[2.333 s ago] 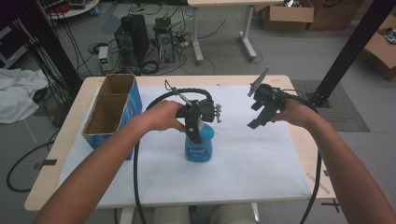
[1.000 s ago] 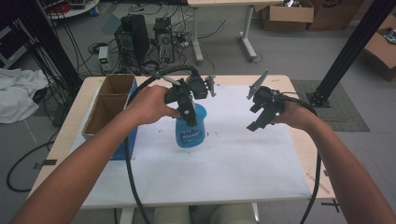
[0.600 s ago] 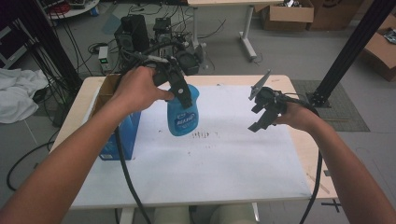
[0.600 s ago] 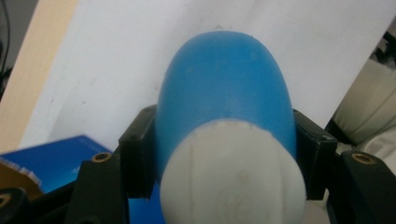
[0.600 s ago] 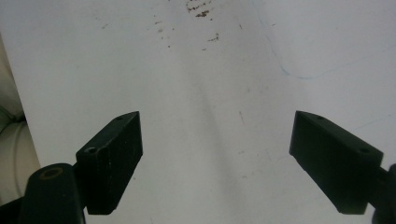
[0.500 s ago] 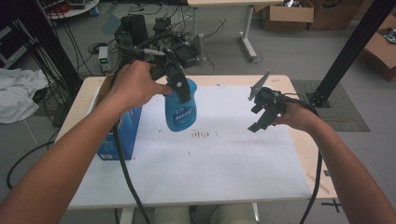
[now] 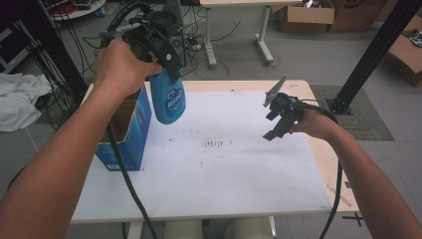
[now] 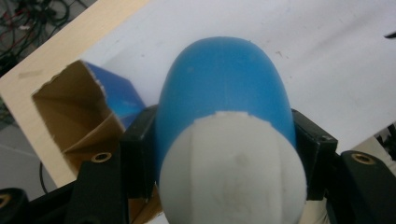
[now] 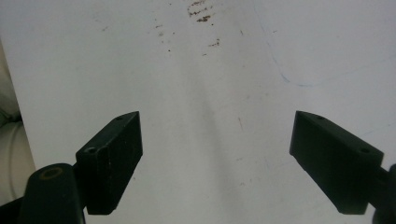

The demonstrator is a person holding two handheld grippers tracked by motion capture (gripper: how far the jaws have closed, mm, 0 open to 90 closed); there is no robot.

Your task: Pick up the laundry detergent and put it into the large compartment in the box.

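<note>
High view: the left gripper (image 7: 166,55) is clamped on the neck of a blue bottle (image 7: 168,99), which hangs below it in the air, just beside the open cardboard box (image 7: 130,130) and above the white-covered tabletop (image 7: 239,169). Well apart from it, the right gripper (image 7: 274,115) hovers over the tabletop with jaws spread and nothing between them.

Left gripper view: both jaws press the blue bottle's sides (image 8: 224,93); its white cap end (image 8: 233,172) lies nearest the camera, the box (image 8: 79,112) beyond and to one side.

Right gripper view: the right gripper (image 9: 215,158) is released, with bare stained tabletop (image 9: 205,70) ahead.
</note>
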